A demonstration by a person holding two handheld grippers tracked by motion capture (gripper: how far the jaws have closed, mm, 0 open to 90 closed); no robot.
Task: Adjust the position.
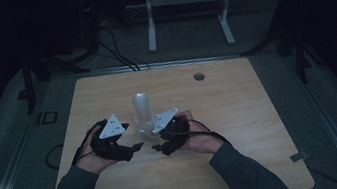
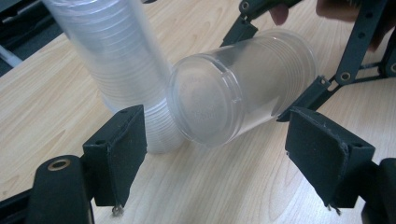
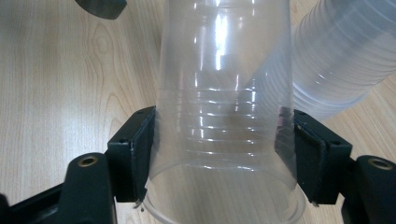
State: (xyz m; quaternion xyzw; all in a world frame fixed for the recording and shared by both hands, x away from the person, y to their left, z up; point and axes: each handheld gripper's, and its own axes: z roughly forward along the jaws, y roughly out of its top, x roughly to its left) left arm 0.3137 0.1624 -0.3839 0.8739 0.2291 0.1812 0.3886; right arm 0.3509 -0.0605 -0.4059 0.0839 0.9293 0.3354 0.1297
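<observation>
Right gripper [image 3: 219,158] clamps a clear cup [image 3: 224,107] near its rim. Left gripper [image 2: 215,154] stands wide open, empty, facing the cup's base. Cup stack [image 2: 121,70] stands just beyond, on the table [image 1: 240,114].

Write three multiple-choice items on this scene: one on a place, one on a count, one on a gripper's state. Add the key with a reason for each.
1. Where does the tall stack of clear plastic cups stand?
A. on the light wooden table, beyond the grippers
B. on the floor
C. on the white frame

2. How many round holes show in the tabletop?
A. none
B. one
C. three

3. What is the right gripper doing?
A. hanging open over bare wood
B. clamping a cable
C. gripping a single clear plastic cup by its sides

Key: A, the high view shows it standing there; B, one hole near the far edge; C, both pads press the cup's walls.
</observation>
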